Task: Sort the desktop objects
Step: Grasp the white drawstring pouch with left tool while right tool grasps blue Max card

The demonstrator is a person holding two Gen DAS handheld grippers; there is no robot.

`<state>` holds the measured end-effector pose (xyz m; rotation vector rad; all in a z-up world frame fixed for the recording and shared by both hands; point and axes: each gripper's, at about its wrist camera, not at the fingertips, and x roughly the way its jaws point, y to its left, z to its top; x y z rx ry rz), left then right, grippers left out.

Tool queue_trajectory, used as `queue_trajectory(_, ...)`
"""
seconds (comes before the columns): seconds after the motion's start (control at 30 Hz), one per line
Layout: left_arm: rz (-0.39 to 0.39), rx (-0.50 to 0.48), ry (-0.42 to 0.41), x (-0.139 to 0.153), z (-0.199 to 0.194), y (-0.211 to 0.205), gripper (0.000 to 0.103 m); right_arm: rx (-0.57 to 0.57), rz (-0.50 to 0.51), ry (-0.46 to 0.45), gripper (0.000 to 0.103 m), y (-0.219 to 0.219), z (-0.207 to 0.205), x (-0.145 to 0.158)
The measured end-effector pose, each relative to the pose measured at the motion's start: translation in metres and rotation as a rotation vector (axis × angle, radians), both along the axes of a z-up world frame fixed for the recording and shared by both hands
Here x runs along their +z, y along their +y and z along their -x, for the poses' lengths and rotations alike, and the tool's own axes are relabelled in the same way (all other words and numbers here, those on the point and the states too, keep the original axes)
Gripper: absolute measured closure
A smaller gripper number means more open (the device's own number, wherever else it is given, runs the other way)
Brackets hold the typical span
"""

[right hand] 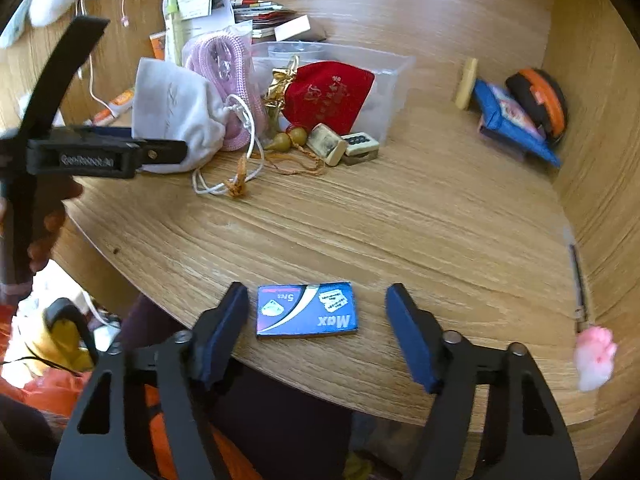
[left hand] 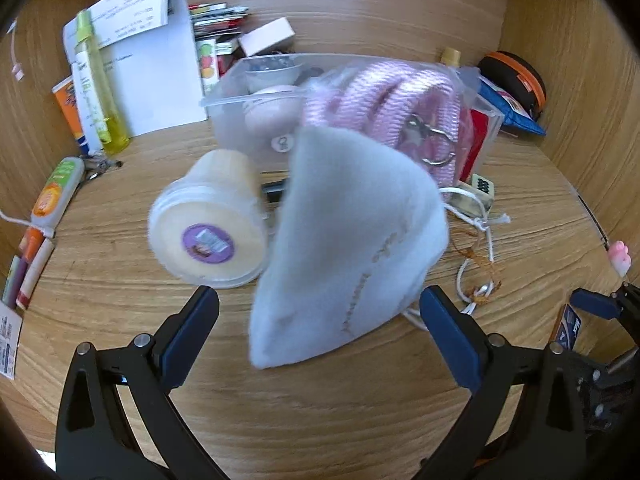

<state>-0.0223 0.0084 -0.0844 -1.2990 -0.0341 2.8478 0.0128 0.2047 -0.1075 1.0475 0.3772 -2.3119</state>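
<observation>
- Left wrist view: the left gripper [left hand: 318, 322] stands with jaws wide, and a pale cloth pouch [left hand: 352, 240] fills the middle of the frame between them. The pads do not touch it. The pouch is blurred, so I cannot tell whether it hangs or rests on the desk.
- The pouch looks soft and light. It would fold under a squeeze, so the gathered neck by the white cord [left hand: 476, 220] seems the surest hold.
- Left of centre a round plastic tub [left hand: 208, 236] lies on its side. Behind it, upper centre, a clear bin [left hand: 228, 100] holds a bag of pink rope [left hand: 384, 92].
- Right wrist view: the right gripper [right hand: 316, 316] straddles a small blue box [right hand: 306, 315] at lower centre, near the desk's front edge. The jaws are partly closed around it, with a gap on each side — nothing is gripped yet.
- The box looks stiff, flat and light. Its short ends face the pads, so a pinch across its length should hold, though glossy card may slip.
- A red pouch [right hand: 328, 88] leans at the bin, upper centre.
- The wooden desk [right hand: 440, 220] has a curved front edge and wooden walls behind and at right — a snug nook, cluttered toward the back.
</observation>
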Motion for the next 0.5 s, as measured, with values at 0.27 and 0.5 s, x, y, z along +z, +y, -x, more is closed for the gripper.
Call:
queue_trajectory(0.27,0.021,-0.003,-0.012,-0.005,0.017,0.016,0.001,-0.017,0.012,0.004,0.058,0.007,0.011,0.003)
queue_trajectory(0.5,0.011,0.034,0.042,-0.003,0.017,0.015,0.016,-0.03,0.046,0.014,0.058,0.012,0.026,0.013)
